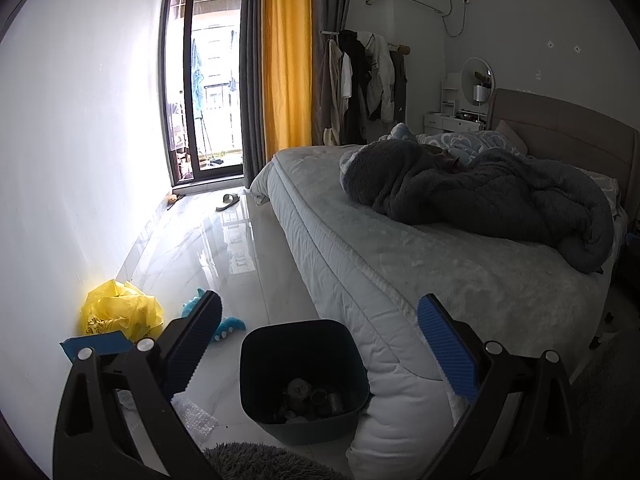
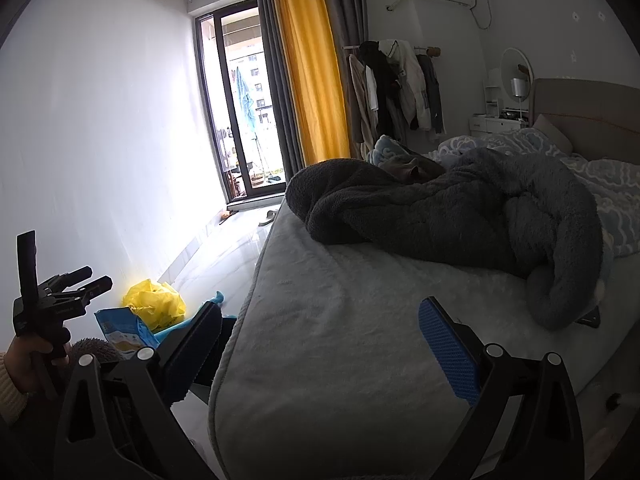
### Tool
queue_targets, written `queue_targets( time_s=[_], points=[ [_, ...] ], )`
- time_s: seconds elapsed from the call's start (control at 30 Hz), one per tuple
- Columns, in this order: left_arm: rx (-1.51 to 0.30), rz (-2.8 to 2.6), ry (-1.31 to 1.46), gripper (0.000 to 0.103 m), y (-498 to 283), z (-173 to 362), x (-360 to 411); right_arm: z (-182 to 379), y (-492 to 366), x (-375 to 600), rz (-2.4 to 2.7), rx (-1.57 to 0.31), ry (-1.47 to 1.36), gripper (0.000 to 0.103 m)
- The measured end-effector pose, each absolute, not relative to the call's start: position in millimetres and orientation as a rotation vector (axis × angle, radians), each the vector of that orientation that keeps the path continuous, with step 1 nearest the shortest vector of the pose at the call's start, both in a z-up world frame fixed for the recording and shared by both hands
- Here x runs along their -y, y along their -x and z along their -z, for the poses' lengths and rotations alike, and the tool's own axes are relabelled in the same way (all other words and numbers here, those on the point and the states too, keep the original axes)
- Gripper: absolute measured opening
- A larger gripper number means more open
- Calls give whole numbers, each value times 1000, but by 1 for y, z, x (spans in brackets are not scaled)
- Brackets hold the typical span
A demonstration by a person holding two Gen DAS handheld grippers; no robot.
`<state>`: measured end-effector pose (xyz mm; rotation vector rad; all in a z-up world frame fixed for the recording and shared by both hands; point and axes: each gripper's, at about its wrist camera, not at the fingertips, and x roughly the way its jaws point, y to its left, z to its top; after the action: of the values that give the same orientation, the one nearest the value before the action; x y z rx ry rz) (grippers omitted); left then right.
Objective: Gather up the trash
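Observation:
A dark trash bin [image 1: 304, 376] stands on the floor by the bed corner, with some waste in its bottom. My left gripper [image 1: 320, 344] is open and empty, above and just short of the bin. A crumpled yellow plastic bag [image 1: 120, 312] lies by the wall, with a blue snack packet [image 1: 98, 344] beside it and bubble wrap [image 1: 196, 420] on the floor near the left finger. My right gripper [image 2: 320, 344] is open and empty over the bed's foot end. The yellow bag [image 2: 156, 304] and blue packet [image 2: 120, 330] show at its left.
A large bed [image 1: 420, 264] with a dark grey blanket [image 1: 480, 196] fills the right side. A blue toy [image 1: 228, 326] lies on the glossy tile floor. A grey rug [image 1: 256, 464] sits at the bottom edge. A slipper [image 1: 228, 201] lies near the balcony door.

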<state>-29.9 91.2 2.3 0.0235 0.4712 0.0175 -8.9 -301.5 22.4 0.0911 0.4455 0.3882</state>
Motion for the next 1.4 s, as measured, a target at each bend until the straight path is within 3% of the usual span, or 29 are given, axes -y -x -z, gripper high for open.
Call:
queue_targets(
  time_s=[1.4],
  points=[
    [-481,-22,-31,100,32,-1,-86,-19,9,299,-390,-460,-83,100]
  ],
)
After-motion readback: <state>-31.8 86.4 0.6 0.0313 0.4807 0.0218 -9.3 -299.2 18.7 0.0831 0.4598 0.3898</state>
